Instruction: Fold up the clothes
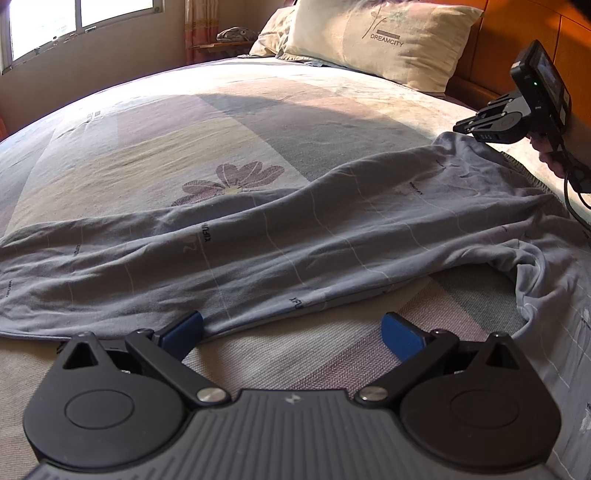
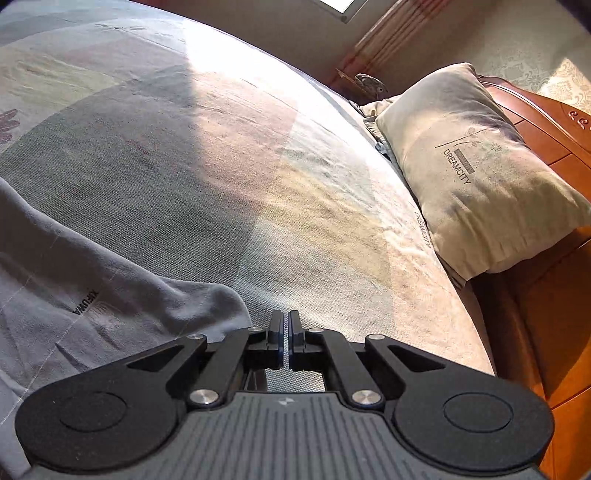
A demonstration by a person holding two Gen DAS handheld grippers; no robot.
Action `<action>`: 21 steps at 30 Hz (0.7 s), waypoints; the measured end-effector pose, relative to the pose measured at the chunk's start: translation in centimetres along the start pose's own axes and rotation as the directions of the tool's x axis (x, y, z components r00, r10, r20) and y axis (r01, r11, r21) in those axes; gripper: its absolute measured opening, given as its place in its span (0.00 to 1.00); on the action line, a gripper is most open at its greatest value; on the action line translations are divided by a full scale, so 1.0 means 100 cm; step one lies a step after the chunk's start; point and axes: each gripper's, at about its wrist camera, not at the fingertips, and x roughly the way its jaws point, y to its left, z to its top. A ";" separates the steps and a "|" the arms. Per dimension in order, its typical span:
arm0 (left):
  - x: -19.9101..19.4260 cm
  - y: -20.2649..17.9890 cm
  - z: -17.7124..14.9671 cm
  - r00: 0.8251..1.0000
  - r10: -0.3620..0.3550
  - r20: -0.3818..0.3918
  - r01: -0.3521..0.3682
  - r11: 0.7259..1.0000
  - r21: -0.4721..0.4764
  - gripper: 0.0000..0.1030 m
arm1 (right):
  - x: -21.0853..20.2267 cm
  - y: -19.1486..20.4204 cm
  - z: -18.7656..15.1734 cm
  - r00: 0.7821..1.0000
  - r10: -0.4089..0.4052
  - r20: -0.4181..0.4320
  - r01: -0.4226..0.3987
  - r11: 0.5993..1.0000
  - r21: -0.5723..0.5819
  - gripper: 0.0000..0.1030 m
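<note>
A grey-blue garment (image 1: 295,236) with thin white lines and small printed words lies crumpled in a long band across the bed. My left gripper (image 1: 293,332) is open at its near hem, and the left blue pad (image 1: 184,328) touches the cloth edge. Nothing sits between the pads. My right gripper (image 1: 463,127), held by a hand, hovers just above the garment's far right corner. In the right wrist view the right gripper (image 2: 284,319) is shut with nothing in it, and the garment (image 2: 92,288) lies to its left.
The patterned bedsheet (image 1: 184,122) covers a wide bed. Pillows (image 1: 384,40) lean on a wooden headboard (image 1: 517,48) at the back right. A window (image 1: 44,26) and a small shelf (image 1: 221,46) stand beyond the far side. A cable (image 1: 570,195) hangs from the right gripper.
</note>
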 end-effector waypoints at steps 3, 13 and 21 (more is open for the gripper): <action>-0.002 0.002 0.001 1.000 0.002 0.000 -0.002 1.000 -0.008 0.99 | -0.019 0.008 0.016 0.987 0.130 0.089 -0.135 0.990 0.051 0.09; -0.027 0.034 0.009 0.997 0.054 0.063 -0.047 0.993 -0.108 0.99 | -0.035 0.107 0.085 0.863 0.493 0.106 -0.484 0.869 -0.104 0.08; -0.040 0.058 0.010 0.993 0.062 0.098 -0.041 0.978 -0.204 0.99 | -0.047 0.142 0.077 0.798 0.602 0.023 -0.594 0.794 -0.131 0.07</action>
